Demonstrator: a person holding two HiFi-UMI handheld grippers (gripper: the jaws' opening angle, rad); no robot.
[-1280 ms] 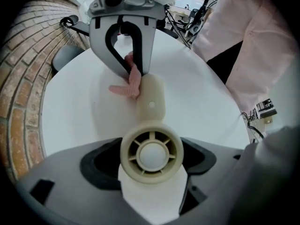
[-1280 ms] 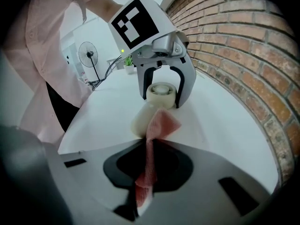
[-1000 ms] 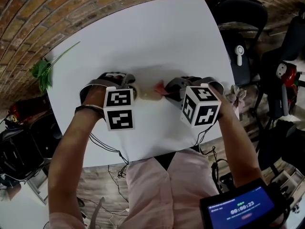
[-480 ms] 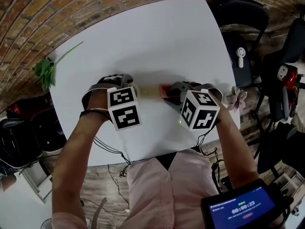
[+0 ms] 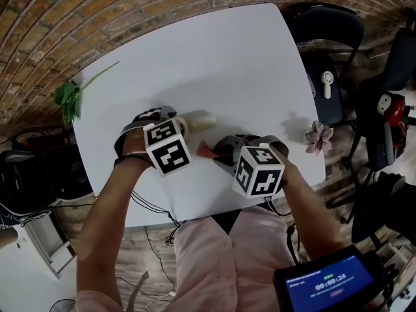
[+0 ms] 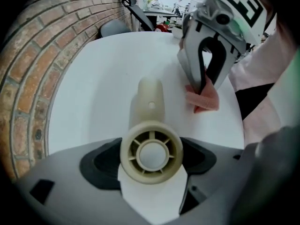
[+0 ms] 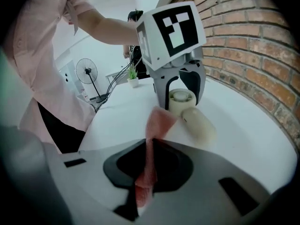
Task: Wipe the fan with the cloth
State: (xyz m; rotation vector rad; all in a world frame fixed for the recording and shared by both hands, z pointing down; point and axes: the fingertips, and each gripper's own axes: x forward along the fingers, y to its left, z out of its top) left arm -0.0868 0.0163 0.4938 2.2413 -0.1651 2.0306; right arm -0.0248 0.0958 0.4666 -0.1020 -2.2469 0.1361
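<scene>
A cream hand-held fan (image 5: 198,119) lies along the white table (image 5: 214,51). My left gripper (image 5: 177,123) is shut on its round grilled head (image 6: 151,153), and the handle (image 6: 149,100) points away over the table. My right gripper (image 5: 218,153) is shut on a pink cloth (image 5: 205,150), which hangs from its jaws (image 7: 149,170). The cloth (image 6: 204,97) sits just off the fan's handle, a small gap apart from it. In the right gripper view the fan (image 7: 197,123) lies beyond the cloth (image 7: 157,125), held by the left gripper (image 7: 182,95).
A green sprig (image 5: 68,99) lies at the table's left edge and a small pinkish succulent (image 5: 318,137) near its right edge. A black chair (image 5: 328,25) with a white hand fan (image 5: 327,80) stands at the right. A brick wall runs behind the table.
The right gripper has drawn the cloth back off the fan's handle, towards me and to the left. The left gripper still holds the fan's head.
</scene>
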